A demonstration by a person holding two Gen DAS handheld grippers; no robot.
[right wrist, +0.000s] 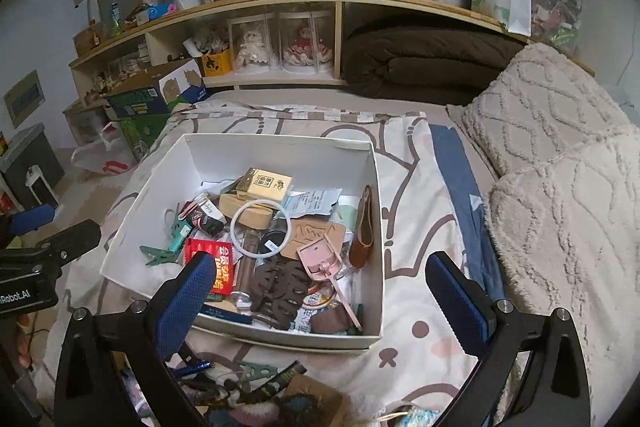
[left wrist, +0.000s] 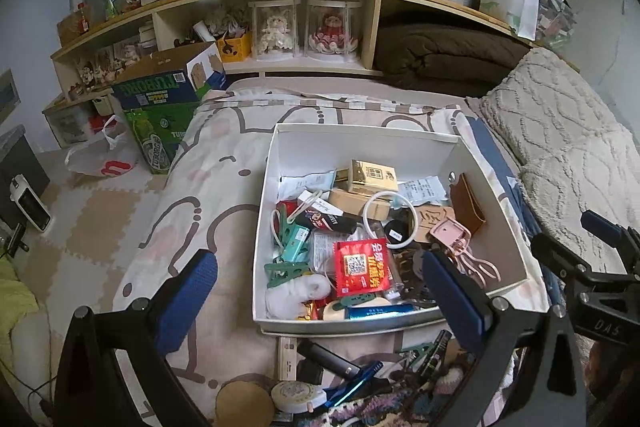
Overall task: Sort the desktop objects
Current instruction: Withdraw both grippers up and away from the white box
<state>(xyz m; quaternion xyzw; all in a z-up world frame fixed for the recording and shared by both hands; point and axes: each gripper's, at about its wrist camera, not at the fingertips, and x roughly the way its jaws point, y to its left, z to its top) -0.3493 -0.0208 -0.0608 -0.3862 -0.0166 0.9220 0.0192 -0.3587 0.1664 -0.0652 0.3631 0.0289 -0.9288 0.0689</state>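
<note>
Currently both grippers, left gripper (left wrist: 320, 291) and right gripper (right wrist: 320, 291), stand apart and empty above the white box (right wrist: 280, 151); loose items (right wrist: 256, 383) lie just in front; pick one, release inside

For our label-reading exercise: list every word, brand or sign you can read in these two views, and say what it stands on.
"TUBORG": green beer carton beside the bed; its upper print is upside down.
"DAS": black gripper body, left wrist view.
"Robot.AI", start cut off: black gripper body, right wrist view.
Red packet: QR code and yellow characters, unreadable.
Gold box, receipts: too small.
</note>
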